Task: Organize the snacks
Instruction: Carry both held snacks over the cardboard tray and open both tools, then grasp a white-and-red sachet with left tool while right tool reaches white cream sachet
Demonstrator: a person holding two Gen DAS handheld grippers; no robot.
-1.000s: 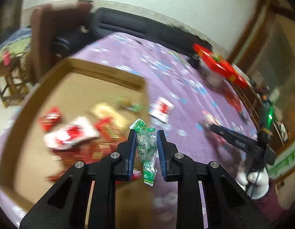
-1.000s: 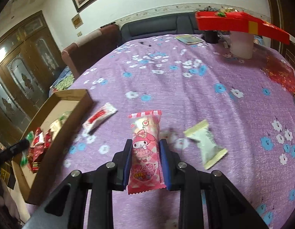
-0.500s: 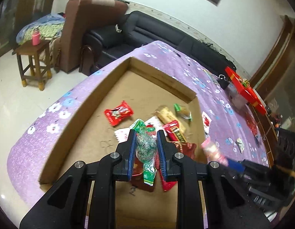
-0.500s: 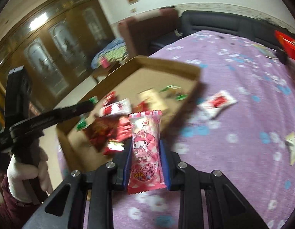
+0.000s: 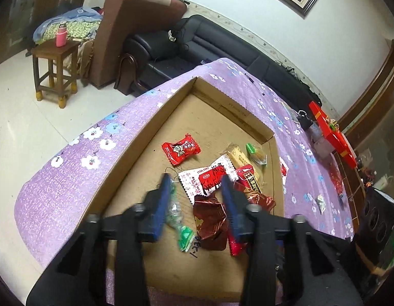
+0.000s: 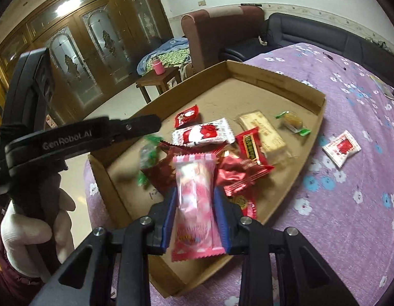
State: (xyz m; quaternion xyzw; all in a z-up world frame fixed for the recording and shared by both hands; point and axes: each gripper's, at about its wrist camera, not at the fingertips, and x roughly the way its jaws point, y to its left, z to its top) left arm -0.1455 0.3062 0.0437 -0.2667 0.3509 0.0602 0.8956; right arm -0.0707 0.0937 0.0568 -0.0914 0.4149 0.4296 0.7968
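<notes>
Now: left tongs hang spread wide over the shallow brown cardboard tray on the purple flowered bench, gripping nothing. Green-and-clear twisted candy wrapper lies on the tray floor beside the left finger's inner face; touching or not, cannot tell. Between the fingers, at 12 o'clock: white-and-red flat snack packet; dark brown foil wrapper just below it. Red candy packet with cartoon face sits apart at 11 o'clock.

Right tongs clenched on a pink-and-white striped snack pouch, held upright above the tray's near edge. Inside the tray: beige wrapped biscuit bar at 1 o'clock, red foil wrappers heaped below it. Small white-and-red sachet lies on the cloth outside the tray, at 2 o'clock.
</notes>
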